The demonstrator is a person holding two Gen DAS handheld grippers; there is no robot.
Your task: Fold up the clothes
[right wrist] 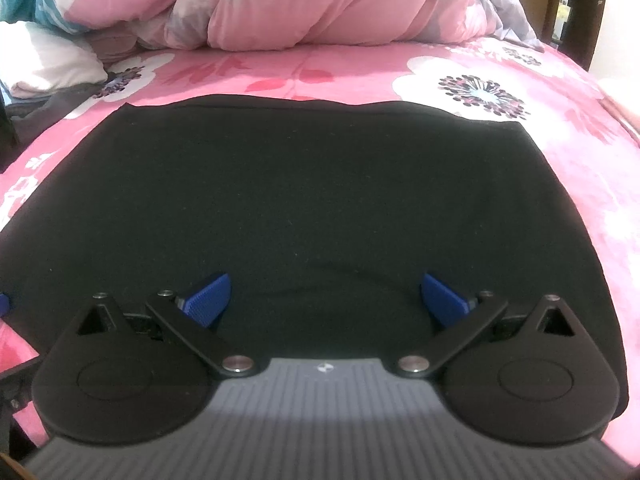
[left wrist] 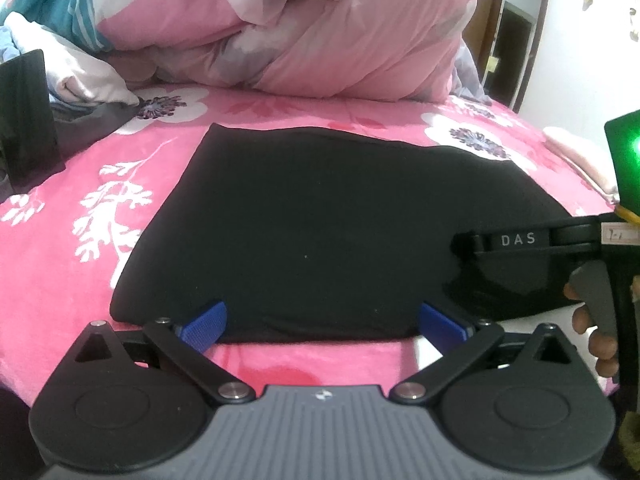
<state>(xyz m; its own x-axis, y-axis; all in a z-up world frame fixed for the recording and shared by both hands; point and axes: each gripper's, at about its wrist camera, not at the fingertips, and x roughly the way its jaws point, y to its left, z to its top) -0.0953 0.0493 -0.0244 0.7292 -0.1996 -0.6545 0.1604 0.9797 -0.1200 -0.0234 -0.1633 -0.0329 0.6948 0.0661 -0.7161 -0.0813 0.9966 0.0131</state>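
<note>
Left claw (left wrist: 322, 326) spread wide at the folded black garment's (left wrist: 320, 220) near edge.

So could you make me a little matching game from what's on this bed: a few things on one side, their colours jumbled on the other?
Things:
1. folded garment
2. bedsheet
3. left gripper pads
4. crumpled cloth at far left

Colours:
A. blue
B. white
C. black
D. pink with white flowers

Pairs: 1-C, 2-D, 3-A, 4-B
</note>
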